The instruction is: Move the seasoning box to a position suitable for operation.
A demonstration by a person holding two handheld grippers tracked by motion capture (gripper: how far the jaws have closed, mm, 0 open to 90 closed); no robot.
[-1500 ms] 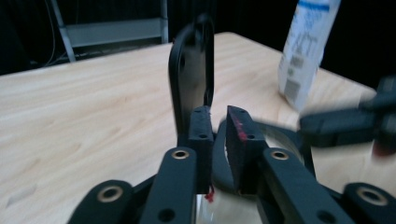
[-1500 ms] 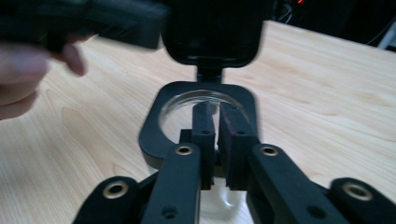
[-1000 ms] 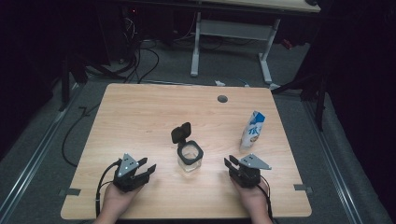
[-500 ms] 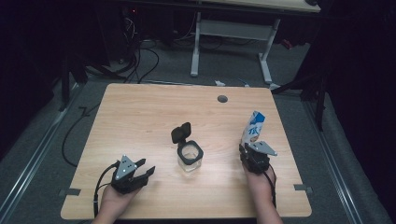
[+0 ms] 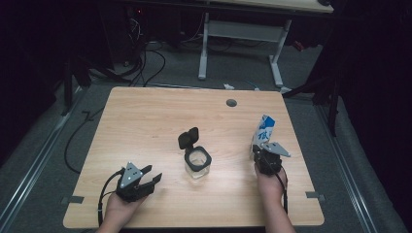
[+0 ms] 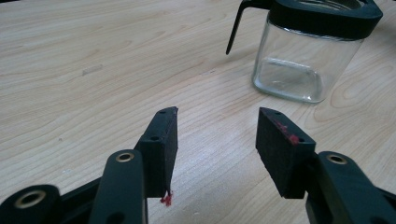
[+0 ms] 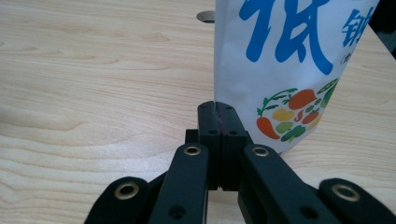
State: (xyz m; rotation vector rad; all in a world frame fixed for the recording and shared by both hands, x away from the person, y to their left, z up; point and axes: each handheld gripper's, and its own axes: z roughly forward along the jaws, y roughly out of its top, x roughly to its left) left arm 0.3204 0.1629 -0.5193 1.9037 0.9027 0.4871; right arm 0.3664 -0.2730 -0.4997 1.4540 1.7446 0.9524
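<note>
High view: a dark room with grey floor and cables surrounds a light wooden table, whose far edge carries a round grommet hole. Near the table's middle stands a square glass jar with a black collar and its hinged black lid tipped up. At the right, a white pouch with blue lettering stands upright. The right claw, held in the person's right hand, sits just before the pouch's base. The left claw rests near the table's near left edge, well apart from the jar.

Left gripper view: the left claw stands open over bare wood, nothing between its pads; the jar lies ahead to the right.

Right gripper view: the right claw has just been closing and its jaws now meet, pad against pad, with nothing between them. The pouch stands directly beyond the tips; whether they touch cannot be told.
</note>
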